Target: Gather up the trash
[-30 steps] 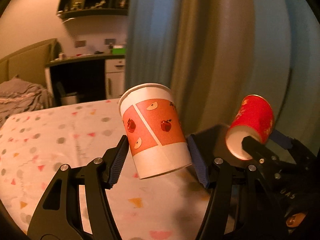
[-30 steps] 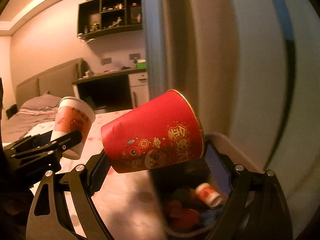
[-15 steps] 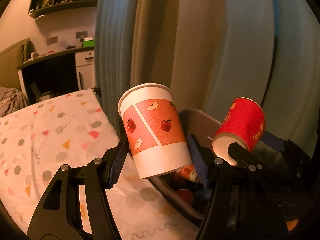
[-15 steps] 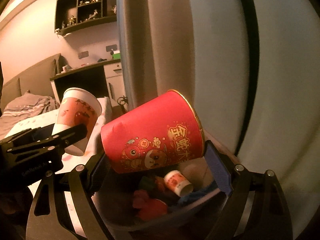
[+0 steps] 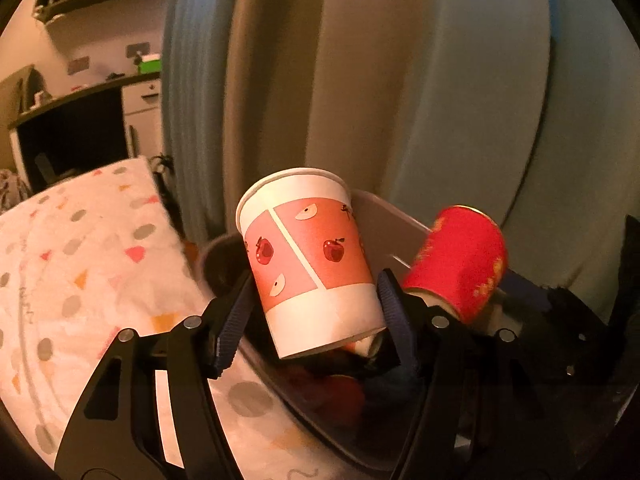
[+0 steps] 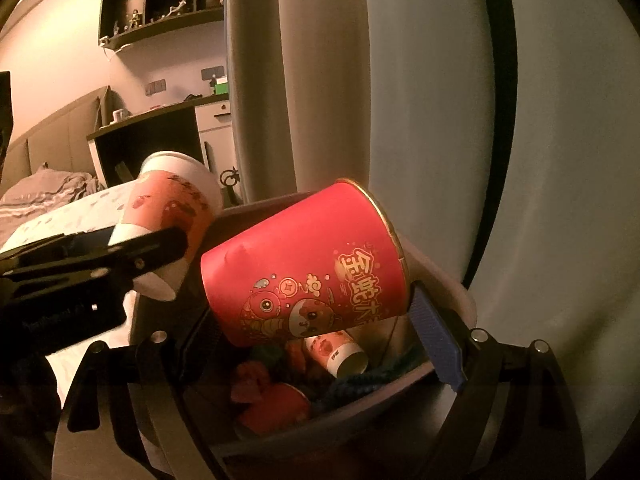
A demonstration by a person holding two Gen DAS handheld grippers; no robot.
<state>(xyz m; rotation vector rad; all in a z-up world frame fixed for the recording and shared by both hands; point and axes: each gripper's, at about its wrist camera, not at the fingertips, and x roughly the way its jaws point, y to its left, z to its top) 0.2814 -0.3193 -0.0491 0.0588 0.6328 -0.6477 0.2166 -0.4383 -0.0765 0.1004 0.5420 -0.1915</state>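
My left gripper (image 5: pixel 316 320) is shut on a white paper cup with red apple print (image 5: pixel 310 260), held upright above the near rim of a grey trash bin (image 5: pixel 392 210). The cup also shows in the right wrist view (image 6: pixel 172 208). My right gripper (image 6: pixel 316 320) is shut on a red paper cup with gold lettering (image 6: pixel 308 264), tilted on its side right over the bin (image 6: pixel 452 280). The red cup also shows in the left wrist view (image 5: pixel 460 264). Inside the bin lie a small cup (image 6: pixel 336 350) and red and blue scraps (image 6: pixel 276 400).
A bed with a spotted white sheet (image 5: pixel 80 264) lies left of the bin. Blue and beige curtains (image 5: pixel 400 80) hang right behind the bin. A dark desk (image 6: pixel 148 140) and wall shelves (image 6: pixel 160 0) stand far back left.
Both grippers have moved forward and right with their cups, from over the bed to over the bin. The bin and its contents now fill the lower views.
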